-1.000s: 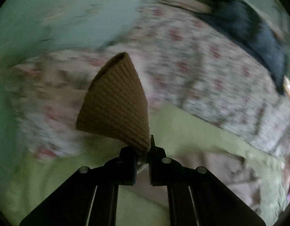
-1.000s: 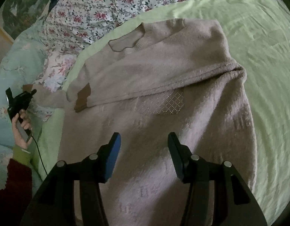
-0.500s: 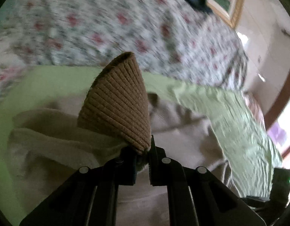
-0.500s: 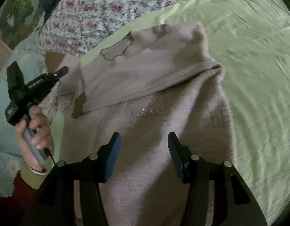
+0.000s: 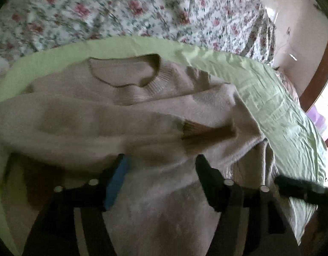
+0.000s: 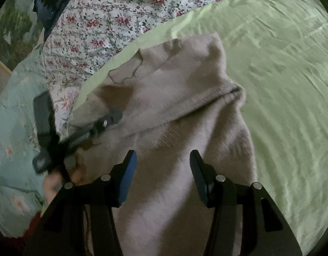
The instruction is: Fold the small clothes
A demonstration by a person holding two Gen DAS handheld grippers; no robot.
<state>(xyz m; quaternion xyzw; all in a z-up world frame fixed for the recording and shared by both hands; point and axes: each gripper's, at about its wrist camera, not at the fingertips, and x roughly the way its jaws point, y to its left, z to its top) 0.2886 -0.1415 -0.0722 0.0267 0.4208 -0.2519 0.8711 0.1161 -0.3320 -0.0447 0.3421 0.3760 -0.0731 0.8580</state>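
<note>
I find no legible brand or label on the beige sweater (image 5: 142, 192), which lies on the green sheet (image 6: 281, 74), neckline at twelve o'clock. My left gripper (image 5: 159, 160) is opening; its jaws stand apart over the knit, and the brown cuff (image 5: 206, 131) lies loose beyond them. My right gripper (image 6: 162, 155) hangs spread, empty. Left view blurred; the hem is cut off.

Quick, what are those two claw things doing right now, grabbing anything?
Left gripper: jaws opening, nothing between them; the brown cuff lies loose on the sweater.
Right gripper: jaws open, holding nothing, above the sweater.
</note>
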